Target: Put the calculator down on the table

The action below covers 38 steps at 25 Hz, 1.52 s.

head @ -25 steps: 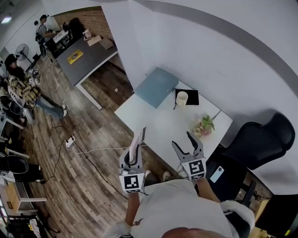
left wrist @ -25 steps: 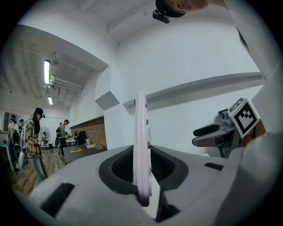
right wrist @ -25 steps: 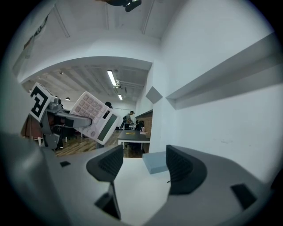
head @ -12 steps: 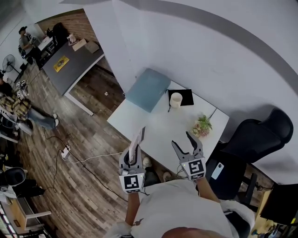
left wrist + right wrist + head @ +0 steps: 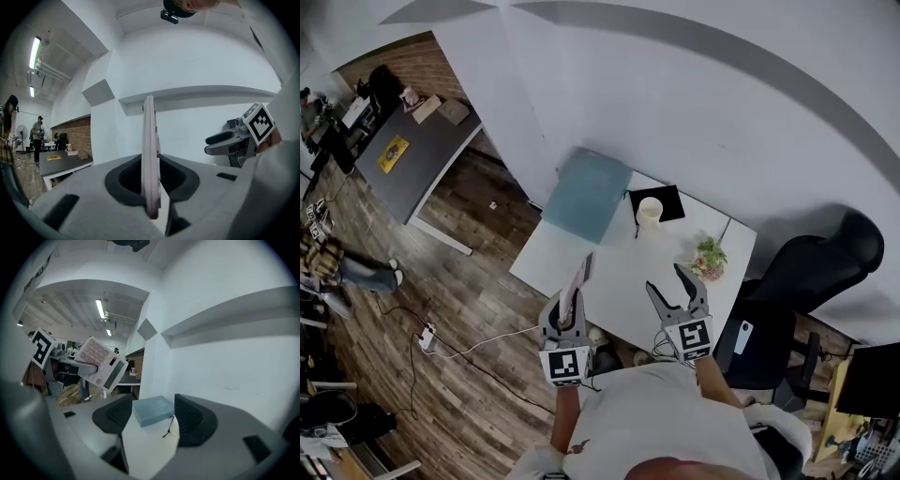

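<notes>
A pale pink calculator [image 5: 579,274] stands on edge in my left gripper [image 5: 567,307], which is shut on its lower end. In the left gripper view the calculator [image 5: 149,159] shows edge-on between the jaws, and the right gripper [image 5: 216,143] is off to the right. My right gripper [image 5: 667,281] hangs open and holds nothing. From the right gripper view the calculator's keys and display [image 5: 101,363] face me at the left. Both grippers hover over the near edge of the white table [image 5: 619,258].
On the table lie a blue-grey flat case [image 5: 586,195], a white cup [image 5: 649,211] on a black mat [image 5: 667,195], and a small plant [image 5: 710,256]. A black chair [image 5: 816,272] stands at the right. A dark desk [image 5: 412,155] and people are far left.
Both grippers have come closer to the white table, whose near edge now lies under them. The calculator stays gripped in the left gripper and the right stays open.
</notes>
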{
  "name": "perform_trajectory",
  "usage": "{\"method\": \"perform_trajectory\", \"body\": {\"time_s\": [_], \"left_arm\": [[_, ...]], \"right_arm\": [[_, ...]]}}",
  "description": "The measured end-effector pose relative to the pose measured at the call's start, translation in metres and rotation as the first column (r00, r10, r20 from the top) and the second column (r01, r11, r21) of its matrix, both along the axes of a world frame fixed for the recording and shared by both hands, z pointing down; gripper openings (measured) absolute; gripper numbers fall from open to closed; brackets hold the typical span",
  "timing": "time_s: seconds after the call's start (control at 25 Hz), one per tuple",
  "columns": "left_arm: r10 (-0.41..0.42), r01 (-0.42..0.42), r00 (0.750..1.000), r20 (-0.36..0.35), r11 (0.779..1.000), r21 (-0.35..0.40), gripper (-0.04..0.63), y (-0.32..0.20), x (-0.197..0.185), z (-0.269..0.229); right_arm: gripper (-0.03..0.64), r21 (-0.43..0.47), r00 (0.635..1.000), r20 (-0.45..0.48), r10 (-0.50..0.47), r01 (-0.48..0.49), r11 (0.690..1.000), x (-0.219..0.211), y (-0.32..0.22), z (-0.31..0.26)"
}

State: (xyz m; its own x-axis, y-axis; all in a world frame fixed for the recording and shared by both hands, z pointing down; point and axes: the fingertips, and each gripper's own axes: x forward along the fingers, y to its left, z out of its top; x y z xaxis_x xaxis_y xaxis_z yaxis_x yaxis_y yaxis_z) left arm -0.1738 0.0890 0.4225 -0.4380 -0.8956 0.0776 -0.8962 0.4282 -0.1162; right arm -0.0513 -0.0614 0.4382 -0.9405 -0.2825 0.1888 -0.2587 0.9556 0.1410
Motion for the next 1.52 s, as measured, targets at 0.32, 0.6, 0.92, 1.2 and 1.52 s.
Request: {"method": "perform_trajectory", "body": {"time_s": [0.32, 0.6, 0.92, 1.2, 1.52], "left_arm": [[0.09, -0.089, 0.996, -0.026, 0.996, 0.006, 0.072, -0.008, -0.054, 0.004], [0.183, -0.182, 0.983, -0.034, 0.983, 0.026, 0.072, -0.019, -0.077, 0.004], [0.247, -0.245, 0.968, -0.051, 0.969, 0.043, 0.072, -0.027, -0.088, 0.009], [0.267, -0.264, 0.961, -0.073, 0.964, 0.039, 0.072, -0.033, -0.083, 0.016], [0.25, -0.25, 0.965, -0.075, 0.968, 0.005, 0.072, -0.046, -0.068, 0.023]], "right_arm": [[0.276, 0.008, 0.996, -0.017, 0.092, -0.091, 0.996, -0.042, 0.005, -0.004], [0.272, 0.011, 0.984, -0.032, 0.176, -0.176, 0.984, -0.057, 0.01, -0.002], [0.275, 0.02, 0.971, -0.053, 0.231, -0.231, 0.973, -0.062, 0.017, 0.0], [0.279, 0.026, 0.965, -0.068, 0.252, -0.251, 0.968, -0.056, 0.012, 0.003], [0.279, 0.003, 0.969, -0.071, 0.236, -0.236, 0.972, -0.044, -0.004, 0.015]]}}
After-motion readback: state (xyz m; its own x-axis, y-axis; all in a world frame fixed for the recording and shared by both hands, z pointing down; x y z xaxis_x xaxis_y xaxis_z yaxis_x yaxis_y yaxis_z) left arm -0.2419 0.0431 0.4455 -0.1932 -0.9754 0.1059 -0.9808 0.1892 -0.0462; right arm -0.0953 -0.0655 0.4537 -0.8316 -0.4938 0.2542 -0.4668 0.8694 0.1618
